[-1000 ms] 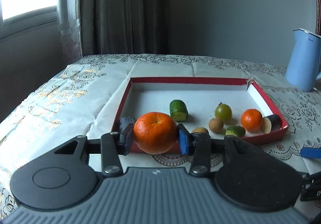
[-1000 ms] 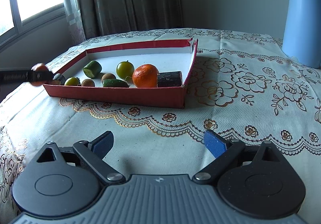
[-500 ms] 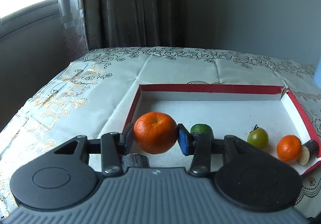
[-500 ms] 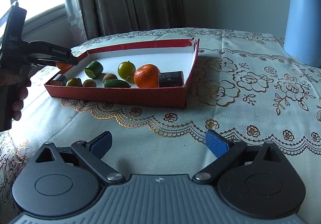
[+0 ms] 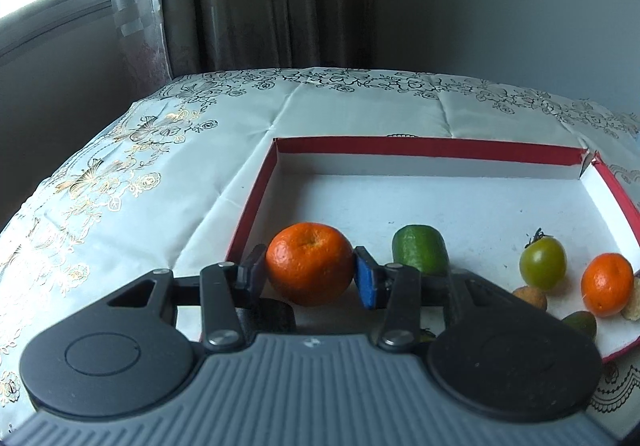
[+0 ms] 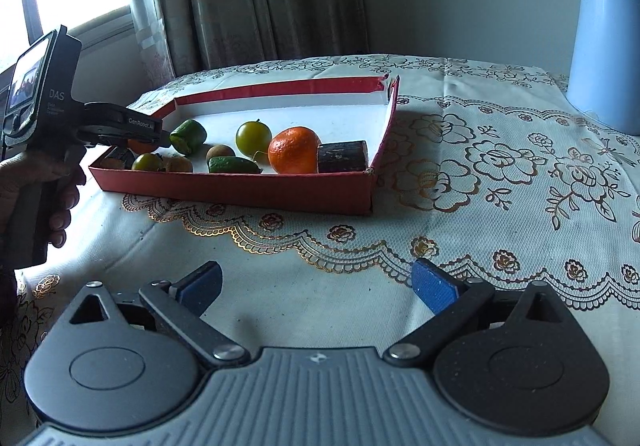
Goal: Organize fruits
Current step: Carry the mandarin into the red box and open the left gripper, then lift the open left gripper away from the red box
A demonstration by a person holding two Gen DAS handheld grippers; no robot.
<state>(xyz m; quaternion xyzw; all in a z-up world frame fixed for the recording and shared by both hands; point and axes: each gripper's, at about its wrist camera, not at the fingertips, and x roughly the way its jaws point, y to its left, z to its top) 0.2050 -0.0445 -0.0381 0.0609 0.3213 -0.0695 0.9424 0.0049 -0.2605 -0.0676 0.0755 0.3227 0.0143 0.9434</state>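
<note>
The table (image 6: 500, 182), under a patterned cloth, carries a shallow red tray (image 5: 440, 147) with a white floor, most of it bare toward the back. Along its near side lie a second orange (image 5: 607, 284), a green tomato (image 5: 543, 263), a cucumber piece (image 5: 419, 249) and smaller fruits. The left gripper (image 5: 311, 273) holds the orange (image 5: 310, 263) just above the tray's near left corner, its fingers (image 5: 366, 282) pressed on the fruit's two sides at the widest part. The orange looks light and firm, with a rind that gives a little; being round it will likely roll once freed, so it should be set low on the bare floor. The right gripper (image 6: 316, 288) hovers over the cloth, fingers spread wide and empty.
</note>
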